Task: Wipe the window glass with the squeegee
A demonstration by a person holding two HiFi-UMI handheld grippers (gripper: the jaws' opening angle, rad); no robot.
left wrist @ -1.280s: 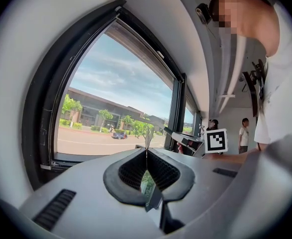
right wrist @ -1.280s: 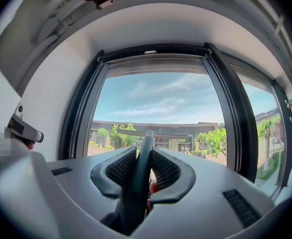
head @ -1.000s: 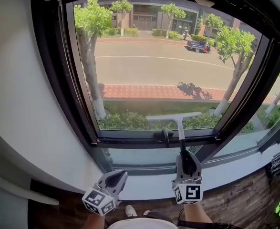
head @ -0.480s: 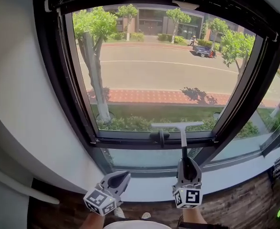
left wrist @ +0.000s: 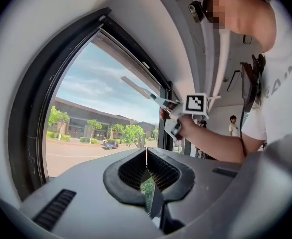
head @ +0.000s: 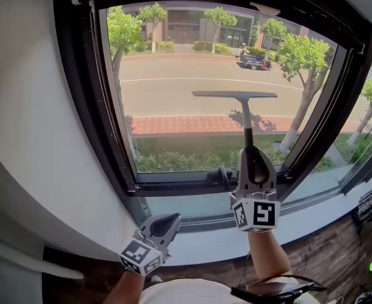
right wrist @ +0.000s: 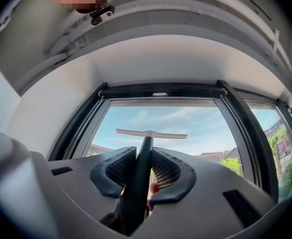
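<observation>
Low at the left, the left gripper (head: 166, 221) hangs clenched on nothing. Rightward, the right gripper (head: 253, 156) clamps the dark handle of the T-shaped squeegee (head: 235, 95), blade level at mid-pane of the window glass (head: 173, 75). A black frame (head: 78, 106), white wall (head: 21, 138) and wooden floor (head: 338, 252) surround it.
</observation>
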